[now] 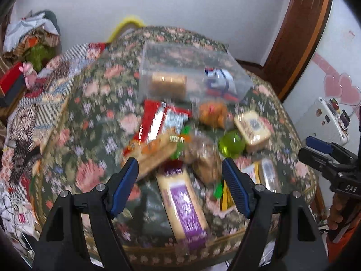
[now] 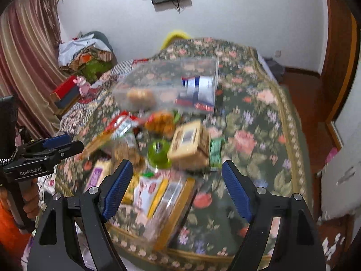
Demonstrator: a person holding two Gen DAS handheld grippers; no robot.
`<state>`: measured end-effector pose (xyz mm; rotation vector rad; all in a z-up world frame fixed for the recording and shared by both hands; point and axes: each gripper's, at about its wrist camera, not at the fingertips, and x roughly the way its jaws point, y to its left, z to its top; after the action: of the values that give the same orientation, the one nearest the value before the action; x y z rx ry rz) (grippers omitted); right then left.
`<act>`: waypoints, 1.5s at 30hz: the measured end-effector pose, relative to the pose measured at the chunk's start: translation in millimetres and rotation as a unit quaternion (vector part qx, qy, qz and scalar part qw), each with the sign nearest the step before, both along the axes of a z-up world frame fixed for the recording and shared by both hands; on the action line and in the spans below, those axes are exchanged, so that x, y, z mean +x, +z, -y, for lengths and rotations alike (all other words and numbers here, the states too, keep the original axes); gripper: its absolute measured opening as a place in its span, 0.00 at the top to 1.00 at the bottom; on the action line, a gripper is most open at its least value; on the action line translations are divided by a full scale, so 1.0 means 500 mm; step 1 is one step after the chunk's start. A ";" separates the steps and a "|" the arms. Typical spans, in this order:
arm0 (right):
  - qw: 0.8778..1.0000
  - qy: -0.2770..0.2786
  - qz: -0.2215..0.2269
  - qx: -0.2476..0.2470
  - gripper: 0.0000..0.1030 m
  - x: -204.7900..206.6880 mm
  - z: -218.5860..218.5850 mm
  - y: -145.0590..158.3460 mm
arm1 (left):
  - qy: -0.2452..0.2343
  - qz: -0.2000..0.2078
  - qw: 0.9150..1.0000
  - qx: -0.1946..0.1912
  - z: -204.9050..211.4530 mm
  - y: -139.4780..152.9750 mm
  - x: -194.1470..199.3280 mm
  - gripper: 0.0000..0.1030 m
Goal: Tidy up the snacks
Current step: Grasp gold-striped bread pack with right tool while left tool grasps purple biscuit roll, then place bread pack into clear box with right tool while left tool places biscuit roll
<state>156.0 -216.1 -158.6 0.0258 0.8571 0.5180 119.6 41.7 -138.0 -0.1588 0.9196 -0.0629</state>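
Observation:
Both views are motion-blurred. A pile of snacks lies on a table with a floral cloth (image 1: 94,117): a purple-and-yellow pack (image 1: 182,205), a red pack (image 1: 151,122), a green round jelly cup (image 1: 231,143), a tan box (image 1: 252,128). Behind stands a clear plastic bin (image 1: 191,72) holding a tan snack and a blue-white pack; it also shows in the right wrist view (image 2: 171,83). My left gripper (image 1: 180,176) is open and empty above the near snacks. My right gripper (image 2: 176,180) is open and empty above a yellow flat pack (image 2: 158,194), near the green cup (image 2: 159,153) and tan box (image 2: 189,144).
A cluttered sofa or bed with patterned cloth (image 1: 33,103) lies left of the table. A wooden door frame (image 1: 300,36) stands at the right. A curtain (image 2: 24,52) hangs at the left. The table's gold rim (image 2: 203,255) is close below me.

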 end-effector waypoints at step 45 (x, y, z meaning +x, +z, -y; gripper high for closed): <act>0.999 -0.001 -0.036 0.007 0.67 -0.013 0.002 -0.084 | -0.001 0.010 1.000 -0.001 0.030 -0.052 -0.052 0.55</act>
<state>149.5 -217.2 -200.5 0.0584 0.9241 0.5245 93.7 26.4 -164.1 -0.1583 0.8991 -0.0666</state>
